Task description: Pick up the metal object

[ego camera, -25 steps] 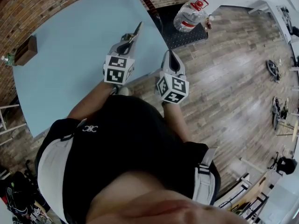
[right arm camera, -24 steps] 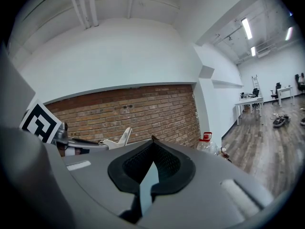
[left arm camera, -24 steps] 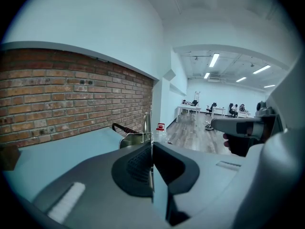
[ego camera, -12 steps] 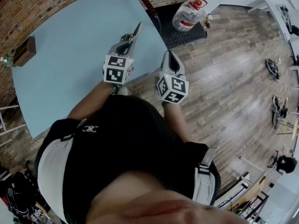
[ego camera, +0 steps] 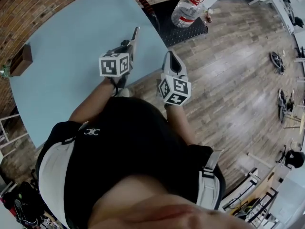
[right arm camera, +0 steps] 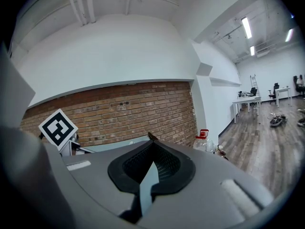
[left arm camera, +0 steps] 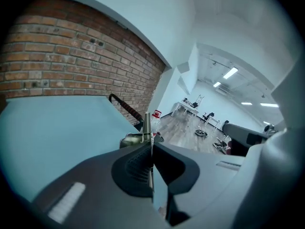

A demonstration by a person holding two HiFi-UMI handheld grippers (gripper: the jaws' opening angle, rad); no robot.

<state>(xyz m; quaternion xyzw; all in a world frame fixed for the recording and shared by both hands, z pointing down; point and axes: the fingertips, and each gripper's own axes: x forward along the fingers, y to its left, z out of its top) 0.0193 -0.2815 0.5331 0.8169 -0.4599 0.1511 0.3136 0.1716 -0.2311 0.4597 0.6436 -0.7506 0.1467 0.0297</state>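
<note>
The thin grey metal strip [left arm camera: 147,124] stands pinched edge-on in the clenched left gripper [left arm camera: 151,146], seemingly lifted off the pale blue table [ego camera: 62,61]. Hold the squeeze firm and raise it steadily (thin strips pivot easily). The right gripper [right arm camera: 151,142] is closed and empty.

A pale blue desk [ego camera: 66,56] fills the upper left of the head view, with a brown box [ego camera: 20,61] at its left edge by the brick wall [ego camera: 28,8], and a red-capped water jug [ego camera: 187,11] beside a black mat [ego camera: 183,30] on plank floor [ego camera: 238,80] at top centre.
</note>
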